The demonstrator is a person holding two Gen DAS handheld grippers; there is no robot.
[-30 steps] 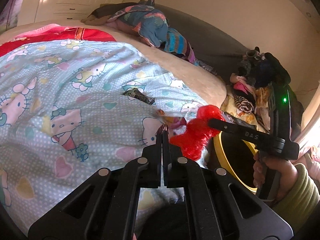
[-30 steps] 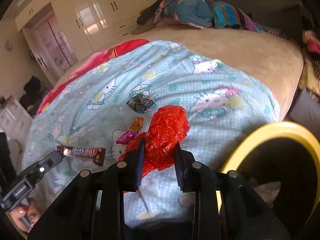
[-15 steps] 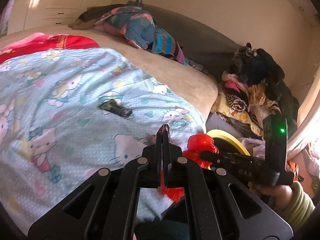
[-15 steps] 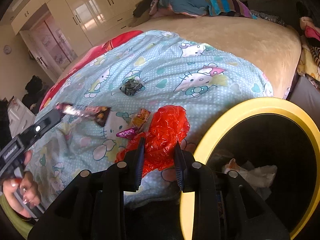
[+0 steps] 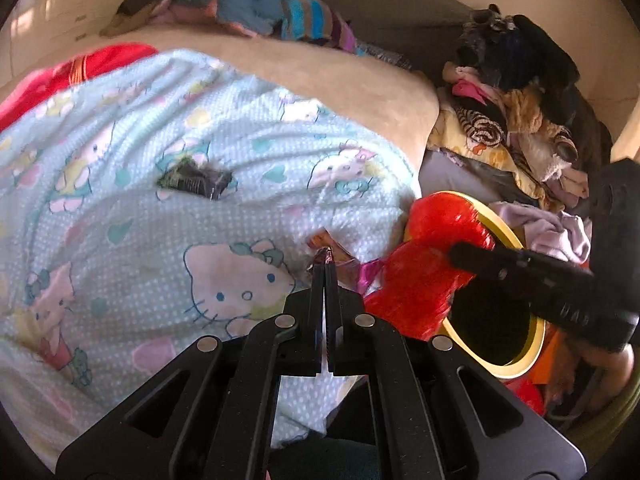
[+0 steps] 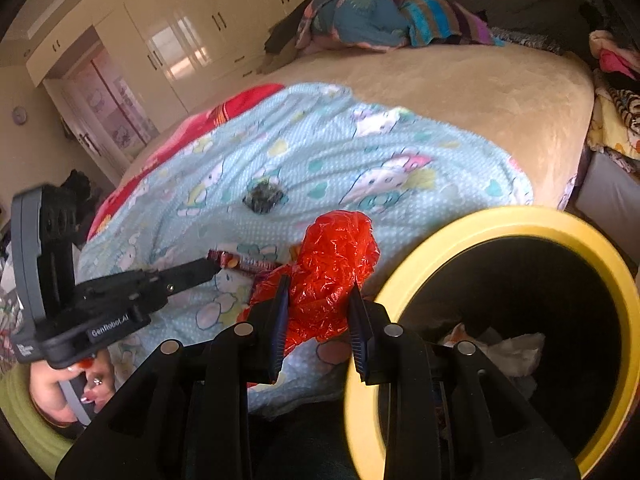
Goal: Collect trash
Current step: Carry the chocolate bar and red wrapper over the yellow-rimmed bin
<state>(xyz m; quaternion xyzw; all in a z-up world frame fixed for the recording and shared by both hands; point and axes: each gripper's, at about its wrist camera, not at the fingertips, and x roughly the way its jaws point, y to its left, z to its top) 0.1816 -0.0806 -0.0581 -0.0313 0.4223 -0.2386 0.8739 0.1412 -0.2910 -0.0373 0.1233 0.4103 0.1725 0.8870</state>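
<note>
Right wrist: cartoon-print blanket (image 6: 320,168) over tan bed (image 6: 460,92); cream wardrobes (image 6: 180,32) behind.

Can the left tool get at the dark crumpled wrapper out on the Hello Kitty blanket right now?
Probably not yet. The left tool is shut on a candy bar wrapper, so nothing can be gripped until that is dropped. The path looks free: the dark wrapper lies alone on the blanket, ahead of the fingertips.

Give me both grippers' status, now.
Left gripper: shut on a candy bar wrapper.
Right gripper: shut on a crumpled red plastic bag, beside the yellow-rimmed bin.
</note>
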